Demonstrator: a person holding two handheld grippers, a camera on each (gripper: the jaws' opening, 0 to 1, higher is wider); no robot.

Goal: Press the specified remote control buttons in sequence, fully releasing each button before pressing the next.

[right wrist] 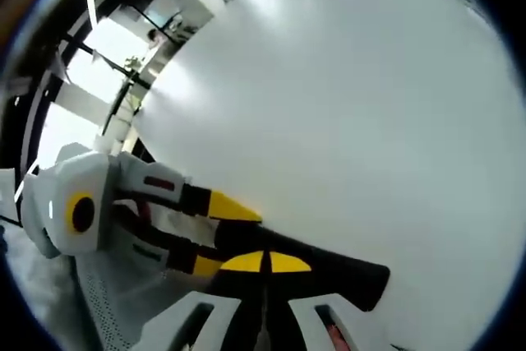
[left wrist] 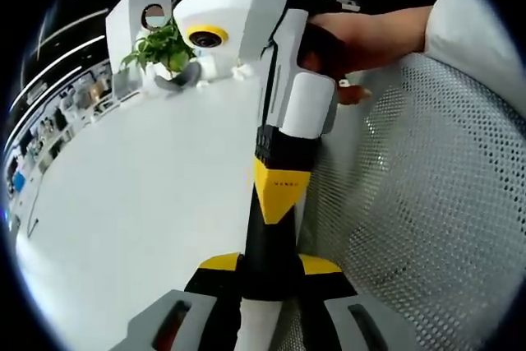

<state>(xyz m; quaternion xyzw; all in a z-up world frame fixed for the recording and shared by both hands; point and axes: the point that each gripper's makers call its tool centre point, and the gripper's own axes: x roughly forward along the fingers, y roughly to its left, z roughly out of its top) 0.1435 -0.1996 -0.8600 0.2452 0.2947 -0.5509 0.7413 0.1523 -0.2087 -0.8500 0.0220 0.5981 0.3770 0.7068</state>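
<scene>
The right tool (left wrist: 274, 236), gripped by one hand (left wrist: 370, 34), appears pressed together; its single black-and-yellow nose sits between the spread jaws of the left tool (right wrist: 220, 236). The two look parked together above the white counter (left wrist: 148, 187), probably not yet on a button. I cannot tell where the remote is. Count: two tools, one hand, one plant (left wrist: 160, 47), one mesh seat (left wrist: 427, 203).

white table (left wrist: 123, 203), potted plant (left wrist: 164, 48), mesh chair (left wrist: 436, 203)
</scene>
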